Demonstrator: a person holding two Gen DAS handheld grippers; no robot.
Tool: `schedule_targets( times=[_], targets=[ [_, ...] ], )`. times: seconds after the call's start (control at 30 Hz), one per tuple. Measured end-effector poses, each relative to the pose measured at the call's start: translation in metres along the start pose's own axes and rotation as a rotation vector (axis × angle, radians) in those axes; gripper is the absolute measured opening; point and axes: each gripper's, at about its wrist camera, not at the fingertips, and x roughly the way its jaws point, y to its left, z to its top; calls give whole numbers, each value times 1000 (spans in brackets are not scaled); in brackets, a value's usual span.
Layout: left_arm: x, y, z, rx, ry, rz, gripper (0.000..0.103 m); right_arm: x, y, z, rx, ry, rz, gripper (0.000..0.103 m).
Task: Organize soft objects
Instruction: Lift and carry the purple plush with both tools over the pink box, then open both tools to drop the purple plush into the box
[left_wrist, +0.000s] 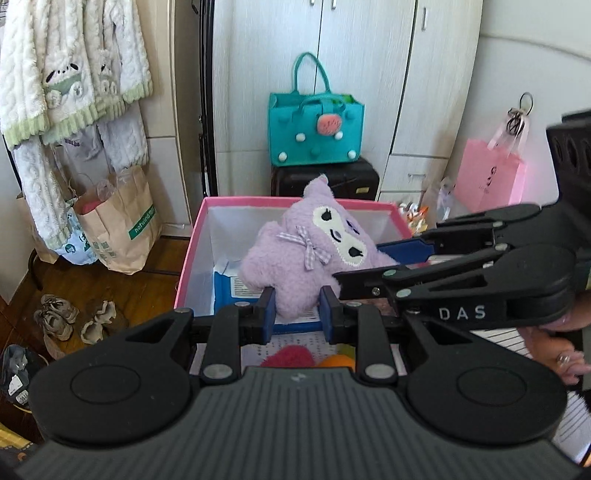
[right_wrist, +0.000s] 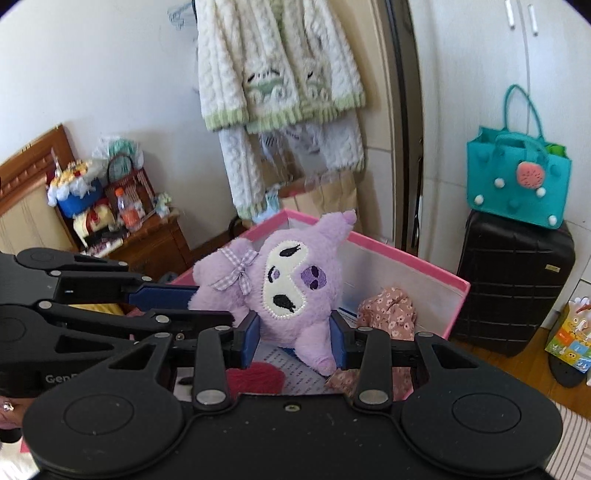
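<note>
While both grippers carry it, the purple plush toy (left_wrist: 314, 251) hangs over the open top of the pink-rimmed storage box (left_wrist: 192, 254), so the coming move is judged to be a short lowering straight down into the box. That box is the largest piece here: a square, stiff-walled bin with pale inner walls, and inside it lie a blue-and-white packet (left_wrist: 231, 284) and a crumpled floral cloth (right_wrist: 388, 312). Next in size, the toy is fleecy and lumpy, with a stitched cream face and a small gingham bow (right_wrist: 238, 273); its long axis runs aslant, ear tip up toward the far wall, limbs down toward the tools. Left gripper (left_wrist: 298, 308) is pinched narrow on one lower limb, its blue pads sinking into the pile. Right gripper (right_wrist: 297, 338) is closed wider around the body below the face. Neither hand looks nearer to the box than the other.
</note>
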Motion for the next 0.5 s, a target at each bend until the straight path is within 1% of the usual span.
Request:
schedule_targets(
  times=[0.13, 0.23, 0.33, 0.37, 0.43, 0.5],
  targets=[
    [17, 10, 2, -34, 50, -9, 23, 21, -9, 7, -6, 56, 5, 44],
    [24, 16, 2, -39, 68, 3, 24, 35, -15, 9, 23, 92, 22, 44],
    [28, 15, 2, -27, 93, 28, 25, 45, -17, 11, 23, 117, 30, 48],
    [29, 13, 2, -15, 106, 53, 25, 48, -17, 12, 20, 127, 30, 48],
    [29, 5, 0, 18, 116, 101, 26, 52, -17, 12, 9, 149, 7, 51],
    [27, -3, 0, 62, 111, 121, 28, 51, -10, 10, -41, 152, -62, 51]
  ],
)
